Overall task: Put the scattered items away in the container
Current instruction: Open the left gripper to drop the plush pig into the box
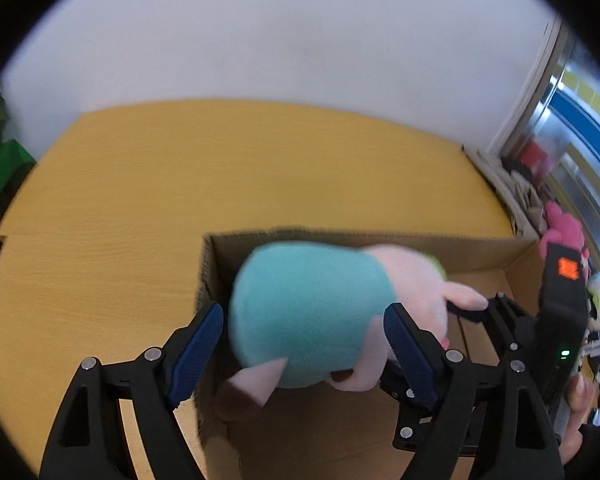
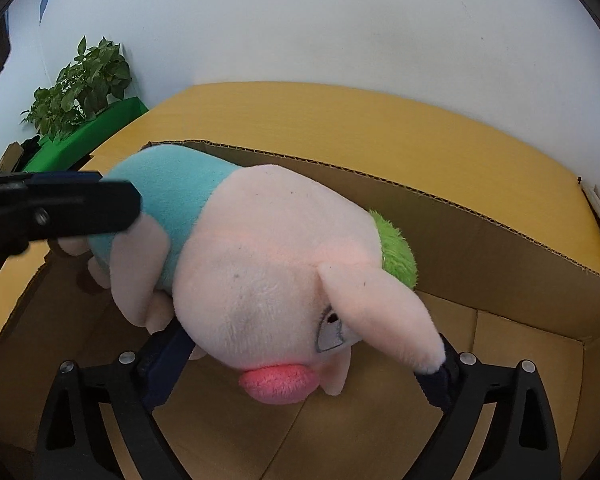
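A soft pink plush pig in a turquoise shirt (image 2: 260,248) hangs inside an open brown corrugated cardboard box (image 2: 480,236), which sits on a yellow wood-grain worktop (image 1: 120,200) against a plain white wall (image 1: 260,32).

In the left wrist view, the left tongs (image 1: 304,344) stand wide apart around the pig's turquoise body. The blue pad (image 1: 198,344) on the left side of the picture shows a narrow gap to the plush, while the other pad sits right at the pig's pink edge (whether it presses, I cannot tell for sure). No squeeze dents the fabric, so these tongs read as open with the toy between them.

In the right wrist view, the right tongs (image 2: 304,364) are spread very wide below the pig's head. The snout (image 2: 278,384) points down toward the box floor, and one pink ear (image 2: 384,312) drapes onto the right-hand finger. The pads do not pinch the head; the tongs are open. A tuft of green fuzz (image 2: 396,248) shows on top of the pig's head.

The left tongs appear from the side in the right wrist view as a dark bar across the pig's shirt. At the far left, a leafy green potted plant (image 2: 84,80) stands on a green surface (image 2: 84,136).

At the right edge of the left wrist view, a pink fluffy toy (image 1: 564,232) lies outside the box, beside the right tool's black body.
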A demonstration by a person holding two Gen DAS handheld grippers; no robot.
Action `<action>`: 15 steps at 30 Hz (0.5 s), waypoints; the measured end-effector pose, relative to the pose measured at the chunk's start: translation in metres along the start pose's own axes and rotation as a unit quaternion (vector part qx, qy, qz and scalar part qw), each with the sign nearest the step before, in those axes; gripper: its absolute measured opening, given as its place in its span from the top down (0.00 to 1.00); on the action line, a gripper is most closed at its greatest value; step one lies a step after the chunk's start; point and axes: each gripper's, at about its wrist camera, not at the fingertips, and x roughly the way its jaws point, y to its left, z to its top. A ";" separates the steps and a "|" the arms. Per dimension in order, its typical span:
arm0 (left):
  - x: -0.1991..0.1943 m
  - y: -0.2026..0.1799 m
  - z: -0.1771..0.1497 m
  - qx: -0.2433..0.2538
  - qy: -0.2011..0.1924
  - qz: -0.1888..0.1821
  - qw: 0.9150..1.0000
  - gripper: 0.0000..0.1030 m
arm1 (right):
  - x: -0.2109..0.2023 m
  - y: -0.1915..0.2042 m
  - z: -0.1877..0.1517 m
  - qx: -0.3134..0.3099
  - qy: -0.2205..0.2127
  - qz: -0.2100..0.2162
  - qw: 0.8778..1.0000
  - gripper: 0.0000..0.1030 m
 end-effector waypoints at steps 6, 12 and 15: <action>-0.090 -0.014 -0.009 0.029 -0.070 0.002 0.997 0.19 | -0.063 -0.012 0.000 0.032 -0.021 0.014 0.999 0.02; -0.185 -0.048 -0.066 0.054 -0.140 -0.004 0.989 0.14 | -0.183 -0.006 -0.031 0.077 -0.099 0.015 0.992 0.00; -0.220 -0.064 -0.105 0.058 -0.169 -0.006 0.984 0.13 | -0.231 0.018 -0.059 0.056 -0.121 -0.016 0.991 0.00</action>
